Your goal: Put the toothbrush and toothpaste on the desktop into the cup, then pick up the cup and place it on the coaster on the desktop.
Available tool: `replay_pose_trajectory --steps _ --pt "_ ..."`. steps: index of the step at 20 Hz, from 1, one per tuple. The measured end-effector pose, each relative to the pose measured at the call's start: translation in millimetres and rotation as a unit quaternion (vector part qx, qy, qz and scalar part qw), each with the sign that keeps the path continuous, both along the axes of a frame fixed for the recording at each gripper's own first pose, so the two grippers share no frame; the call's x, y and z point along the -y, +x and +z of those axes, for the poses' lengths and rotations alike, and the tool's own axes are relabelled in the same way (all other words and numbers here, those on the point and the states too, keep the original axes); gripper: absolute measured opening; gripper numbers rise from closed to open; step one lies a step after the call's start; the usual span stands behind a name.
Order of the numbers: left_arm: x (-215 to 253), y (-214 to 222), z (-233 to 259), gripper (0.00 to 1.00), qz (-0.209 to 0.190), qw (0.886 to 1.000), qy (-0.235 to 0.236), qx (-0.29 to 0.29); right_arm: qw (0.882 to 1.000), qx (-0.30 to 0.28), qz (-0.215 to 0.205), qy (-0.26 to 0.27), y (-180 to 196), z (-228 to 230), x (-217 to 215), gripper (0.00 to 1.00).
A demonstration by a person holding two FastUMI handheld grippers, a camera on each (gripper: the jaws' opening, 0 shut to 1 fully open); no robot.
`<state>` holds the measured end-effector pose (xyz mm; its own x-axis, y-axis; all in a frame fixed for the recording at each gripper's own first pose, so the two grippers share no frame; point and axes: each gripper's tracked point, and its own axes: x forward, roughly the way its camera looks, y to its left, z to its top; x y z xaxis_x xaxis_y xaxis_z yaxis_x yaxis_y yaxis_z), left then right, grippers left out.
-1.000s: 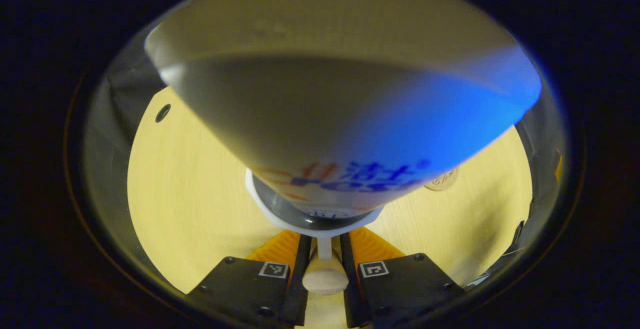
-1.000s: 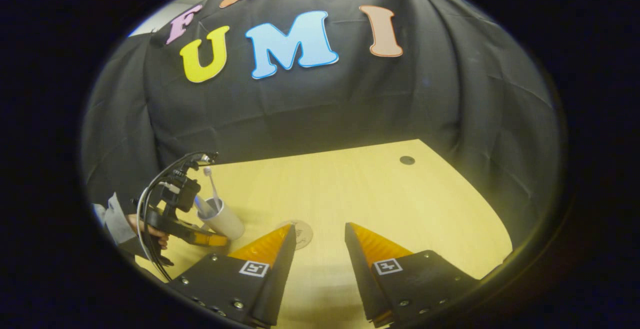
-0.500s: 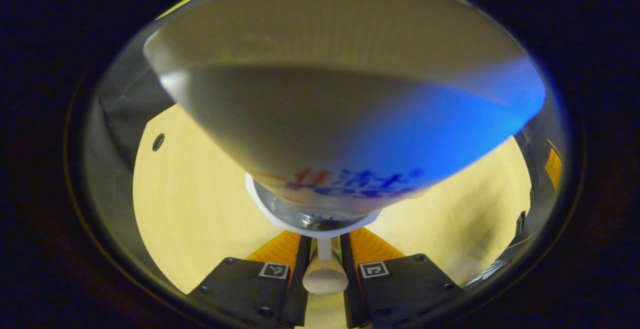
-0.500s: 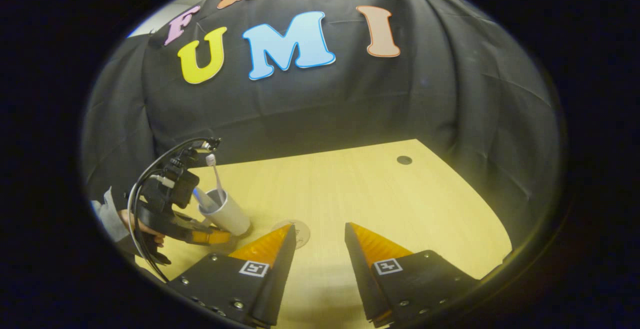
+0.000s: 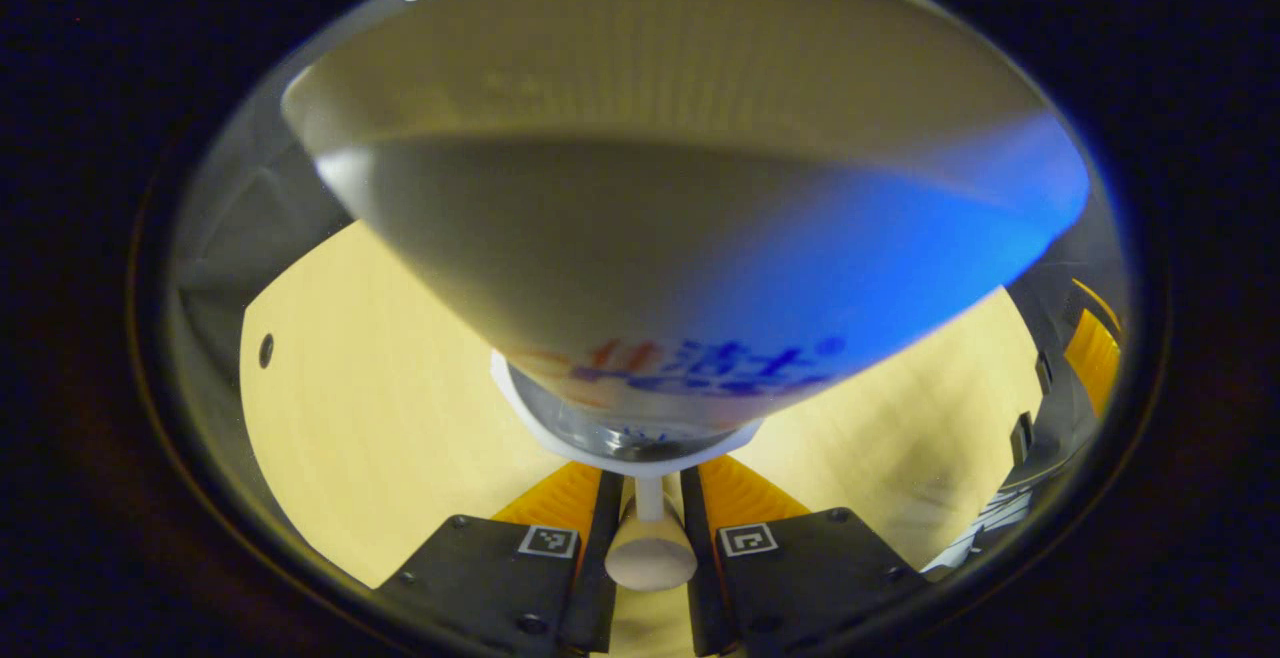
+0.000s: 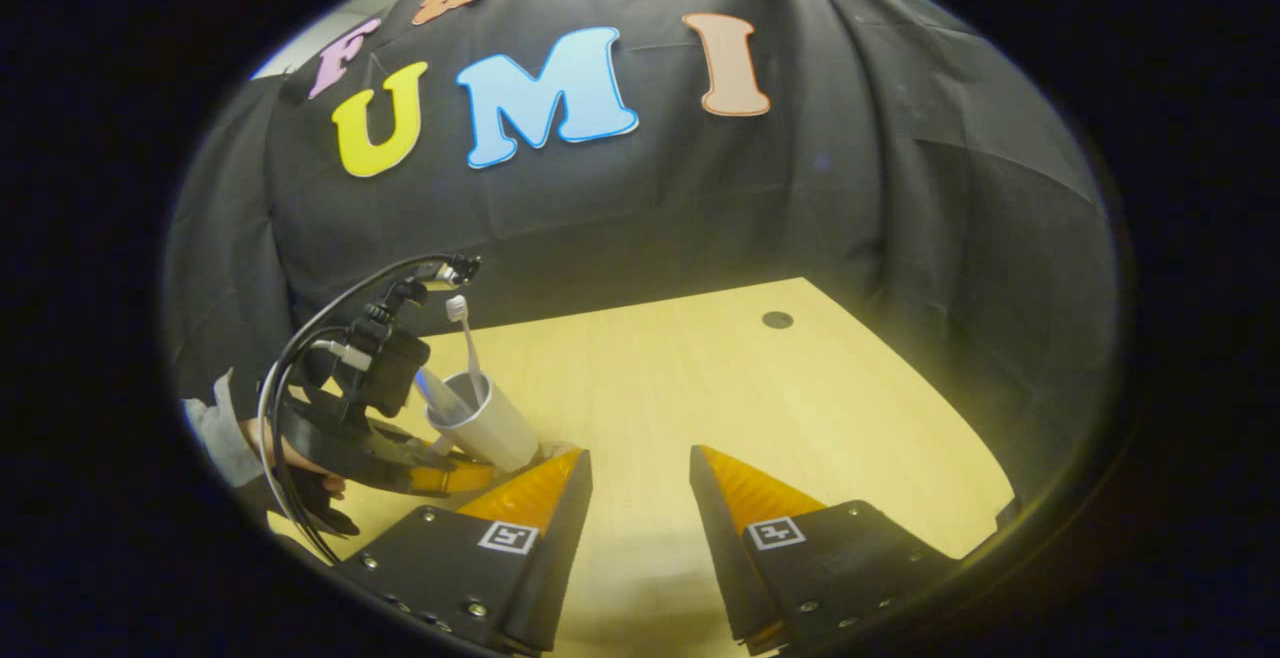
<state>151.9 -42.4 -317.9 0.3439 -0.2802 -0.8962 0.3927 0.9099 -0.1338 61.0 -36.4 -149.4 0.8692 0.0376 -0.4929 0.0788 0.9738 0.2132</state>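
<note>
Between the fingers of the left hand-held gripper [image 5: 648, 508], nearest its lens, sits the cup [image 5: 640, 238], clamped at its base from both sides, with the toothpaste [image 6: 437, 395] and toothbrush [image 6: 464, 338] standing in it. Over the last second the cup has travelled: in the right gripper view it has shifted rightward across the surface [image 6: 700, 388] toward the right hand-held gripper [image 6: 640, 468], which hangs with its fingers spread apart and nothing between them. The coaster that lay just ahead of that gripper's left finger a second ago is now covered from sight by the cup and that finger, so I judge the cup to be over or very near it; whether it is set down or still lifted, I cannot tell. Loading the cup is done, and what remains is to seat it on the coaster and let go. A tilted cup with tall contents could tip on release.

Farther out, the surface is pale wood with a small dark hole [image 6: 777, 319] toward its far right corner. A sleeve [image 6: 215, 433] shows at the left behind the left gripper's cables. Beyond hangs the booth's black cloth wall [image 6: 900, 188].
</note>
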Motion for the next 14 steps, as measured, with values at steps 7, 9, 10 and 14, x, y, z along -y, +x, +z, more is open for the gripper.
replay_pose_trajectory --steps 7,9,10,14 --pt "24.9 -2.0 -16.8 0.37 -0.011 1.0 0.006 -0.027 1.0 -0.01 -0.027 0.008 -6.4 -12.7 29.9 0.61" --pt "26.2 -1.9 -23.3 0.37 -0.009 0.999 0.016 -0.034 0.999 -0.013 -0.031 0.012 -6.0 -14.5 35.3 0.61" --pt "27.7 -2.9 -25.6 0.37 -0.008 0.999 0.018 -0.037 0.999 -0.013 -0.033 0.014 -7.5 -15.8 38.3 0.61" --pt "27.5 -3.5 -30.3 0.32 -0.007 0.998 0.036 -0.041 0.999 -0.013 -0.04 0.019 -9.6 -17.1 48.9 0.61"
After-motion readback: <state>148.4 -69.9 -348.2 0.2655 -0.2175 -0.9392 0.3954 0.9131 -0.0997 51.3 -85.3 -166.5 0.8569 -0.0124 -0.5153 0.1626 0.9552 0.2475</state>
